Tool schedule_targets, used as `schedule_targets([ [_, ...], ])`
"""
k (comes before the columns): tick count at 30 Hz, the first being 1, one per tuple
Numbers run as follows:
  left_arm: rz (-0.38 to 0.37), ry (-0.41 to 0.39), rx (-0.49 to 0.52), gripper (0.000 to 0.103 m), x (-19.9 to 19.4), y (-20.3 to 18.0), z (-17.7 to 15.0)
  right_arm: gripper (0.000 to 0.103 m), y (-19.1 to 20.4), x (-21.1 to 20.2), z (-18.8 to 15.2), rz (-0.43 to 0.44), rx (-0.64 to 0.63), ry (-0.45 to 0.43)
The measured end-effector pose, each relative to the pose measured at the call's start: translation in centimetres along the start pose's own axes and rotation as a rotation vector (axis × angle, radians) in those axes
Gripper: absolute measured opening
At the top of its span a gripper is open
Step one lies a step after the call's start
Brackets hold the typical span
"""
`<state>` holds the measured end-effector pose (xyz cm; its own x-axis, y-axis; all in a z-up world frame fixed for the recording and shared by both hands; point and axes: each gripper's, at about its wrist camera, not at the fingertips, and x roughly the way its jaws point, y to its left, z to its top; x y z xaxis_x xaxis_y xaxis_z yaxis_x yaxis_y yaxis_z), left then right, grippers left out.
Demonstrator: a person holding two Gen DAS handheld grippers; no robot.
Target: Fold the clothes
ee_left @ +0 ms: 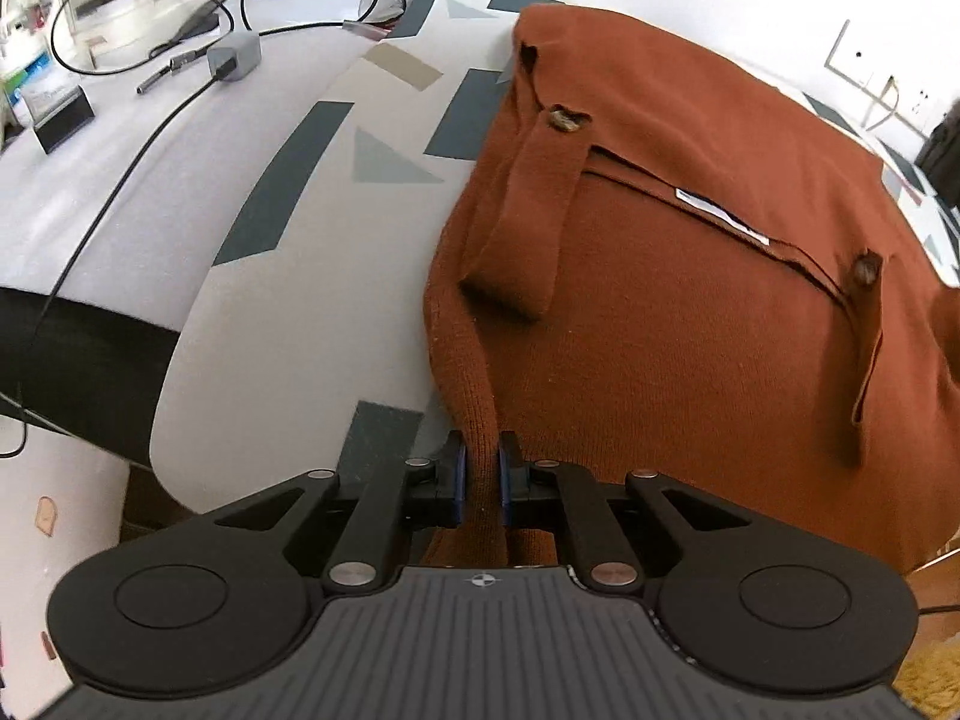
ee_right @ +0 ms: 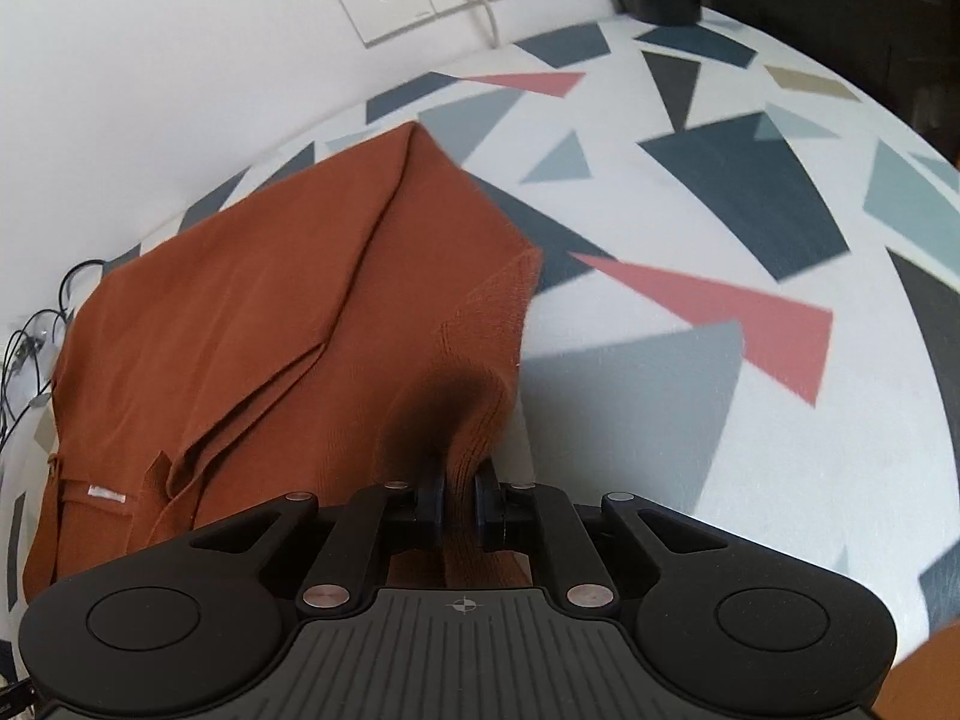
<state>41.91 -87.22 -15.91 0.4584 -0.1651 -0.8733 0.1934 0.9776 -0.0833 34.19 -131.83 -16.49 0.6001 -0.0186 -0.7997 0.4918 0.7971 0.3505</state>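
white wall and a mat (ee_right: 690, 432) printed with grey, navy and pink shards frame the scene, and on it lies the rust-brown knitted garment (ee_left: 690, 300), spread flat toward the far side with its buttoned tabs showing. near us the left gripper (ee_left: 481, 474) is pressed together on a fold of its near left edge and the right gripper (ee_right: 460, 495) pinches the near right hem, so uneven pulling could let the knit slip out or skew the fold. the small white label (ee_left: 720, 213) carries writing too blurred to read.
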Motion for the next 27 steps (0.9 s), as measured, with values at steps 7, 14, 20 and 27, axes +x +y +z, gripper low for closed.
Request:
schedule_targets([
  [7, 0.085, -0.019, 0.067, 0.010, 0.1, -3.2, 0.4, 0.007, -5.7, -2.0, 1.0, -0.019, -0.016, -0.005],
  [14, 0.067, -0.038, 0.140, 0.011, 0.5, -5.7, 0.6, 0.007, -10.6, -2.6, 0.3, -0.057, 0.066, -0.005],
  [20, 0.131, -0.028, 0.176, 0.048, 1.1, -8.1, 1.5, 0.046, -12.1, -3.5, 0.9, -0.070, 0.149, -0.013],
  [27, 0.036, -0.129, 0.173, 0.054, -2.3, -8.5, 4.1, 0.061, -11.5, -6.4, 3.2, 0.030, 0.279, -0.134],
])
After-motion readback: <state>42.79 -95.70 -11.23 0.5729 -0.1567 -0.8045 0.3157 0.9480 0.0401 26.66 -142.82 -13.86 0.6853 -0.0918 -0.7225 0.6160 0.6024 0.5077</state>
